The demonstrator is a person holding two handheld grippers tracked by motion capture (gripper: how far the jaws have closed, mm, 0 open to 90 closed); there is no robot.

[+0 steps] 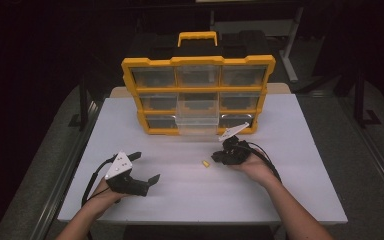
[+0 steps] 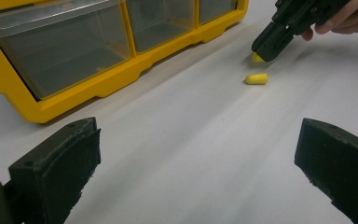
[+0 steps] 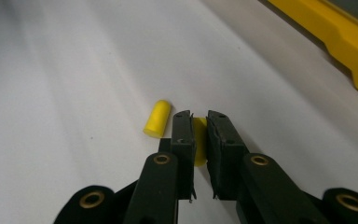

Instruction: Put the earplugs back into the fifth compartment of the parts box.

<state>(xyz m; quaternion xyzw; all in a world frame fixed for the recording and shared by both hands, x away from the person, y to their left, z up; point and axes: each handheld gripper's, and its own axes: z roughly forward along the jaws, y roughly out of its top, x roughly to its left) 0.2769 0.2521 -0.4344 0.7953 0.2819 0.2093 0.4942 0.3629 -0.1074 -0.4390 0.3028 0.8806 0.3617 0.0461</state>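
1. Right gripper (image 3: 200,122) pinches one yellow earplug (image 3: 199,140) near the worktop (image 1: 290,190) centre.
2. A second earplug (image 3: 157,118) lies just beside it, unpicked.
3. Left gripper (image 2: 196,163) waits spread, holding nothing.
4. Organizer (image 1: 198,61) at the far edge: nothing delivered yet, I judge.

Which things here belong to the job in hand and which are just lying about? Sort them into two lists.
In the job:
- right gripper, shut on one yellow earplug
- second yellow earplug, lying loose on the table beside the jaws
- yellow drawer organizer, one middle drawer pulled out

Lying about:
- left gripper, open, nothing between its jaws
- white table
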